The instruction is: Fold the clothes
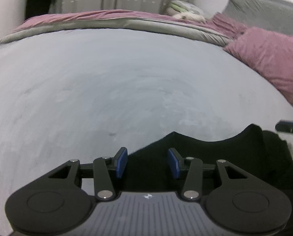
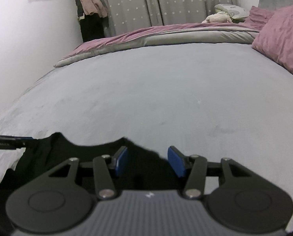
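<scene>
The grey bed (image 1: 111, 82) serves as the folding surface, wide and flat beyond both sets of fingers. On it lies the black garment (image 1: 205, 157), spread out with its scalloped edge toward the far side, probably laid flat for folding. The left gripper (image 1: 147, 163) hangs over one end of that edge, fingers spread, cloth beneath and between them but not pinched. The right gripper (image 2: 147, 162) is likewise spread; the garment's edge runs under its left finger, though blur hides any contact.
</scene>
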{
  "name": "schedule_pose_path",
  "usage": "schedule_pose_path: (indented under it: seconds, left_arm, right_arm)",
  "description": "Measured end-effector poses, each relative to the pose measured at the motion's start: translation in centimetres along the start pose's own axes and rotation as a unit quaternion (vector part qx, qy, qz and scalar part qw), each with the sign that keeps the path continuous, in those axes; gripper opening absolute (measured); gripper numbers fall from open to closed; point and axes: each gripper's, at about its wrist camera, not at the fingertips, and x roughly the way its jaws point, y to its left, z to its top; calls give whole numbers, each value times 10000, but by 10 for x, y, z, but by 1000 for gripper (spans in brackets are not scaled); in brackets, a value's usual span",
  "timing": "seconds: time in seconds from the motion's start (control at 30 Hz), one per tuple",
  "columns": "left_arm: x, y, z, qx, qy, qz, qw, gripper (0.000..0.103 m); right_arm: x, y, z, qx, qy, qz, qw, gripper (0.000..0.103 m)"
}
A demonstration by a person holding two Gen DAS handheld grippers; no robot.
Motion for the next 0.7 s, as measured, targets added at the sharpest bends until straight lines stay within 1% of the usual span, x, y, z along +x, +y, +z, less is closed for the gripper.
schedule_pose_path:
  seconds: [0.1,0.17,0.27,0.4,0.53,0.57,0.67,0.7]
  left_arm:
    - [9,3,4,129,73,-20,9999,44]
    - [14,4,5,197,105,-43,9997,44]
    - [19,4,4,316,115,-81,9994,44]
    - [23,2,3,429,68,-138,9990,43]
    - [22,1,2,530,56,-255,9983,40]
    - [22,1,3,558,68,-313,9979,38]
    - [23,-2,4,675,121,-406,9968,36]
    - [23,-3,4,719,142,-425,9964,35]
  right_arm:
    - [7,-11,8,-52,102,15,9999,47]
    - [14,-13,10,-126,244,108,9996,47]
    - [26,-5,9,-458,429,182,9979,47]
    - [49,11,5,-835,649,175,9942,45]
    - [61,20,5,-911,639,218,9936,47]
    - [62,22,6,-926,641,238,9934,46]
    - [65,32,6,-1175,700,243,9903,41]
    - [66,35,6,-1282,721,238,9888,37]
